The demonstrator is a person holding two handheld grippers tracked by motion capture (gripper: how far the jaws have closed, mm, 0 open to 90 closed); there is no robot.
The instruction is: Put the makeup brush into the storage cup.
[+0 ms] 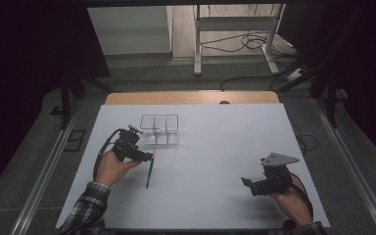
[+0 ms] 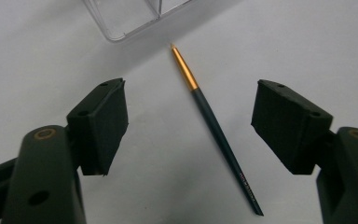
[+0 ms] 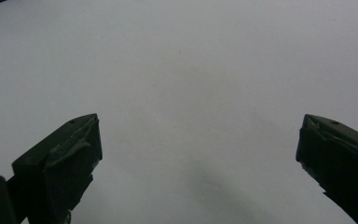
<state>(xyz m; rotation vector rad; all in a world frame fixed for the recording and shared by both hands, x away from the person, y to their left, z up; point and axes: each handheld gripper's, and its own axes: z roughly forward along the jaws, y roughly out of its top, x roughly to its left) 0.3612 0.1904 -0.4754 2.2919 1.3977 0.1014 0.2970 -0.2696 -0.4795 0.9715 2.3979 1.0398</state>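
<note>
Down at the near edge of the high view we saw a plaid sleeve (image 1: 85, 208) leading up to the left hand (image 1: 110, 168), which gripped the left gripper (image 1: 152, 156) over the white counter (image 1: 210, 147). Its jaws stood wide apart, clamped on nothing, and we caught a thin paintbrush (image 2: 216, 128) lying flat on the counter between them, touching neither. That brush had a dark handle and a gold ferrule, its tip pointing toward a clear plastic divided tray (image 1: 160, 129), close to its near corner but apart from it. From above, the brush (image 1: 150, 171) ran from the left gripper's tip back toward us.

Over on the right side, the right hand (image 1: 290, 198) held the right gripper (image 1: 245, 182) low over bare counter, well apart from the brush and tray. We saw its jaws spread wide too, with only white surface between them.
</note>
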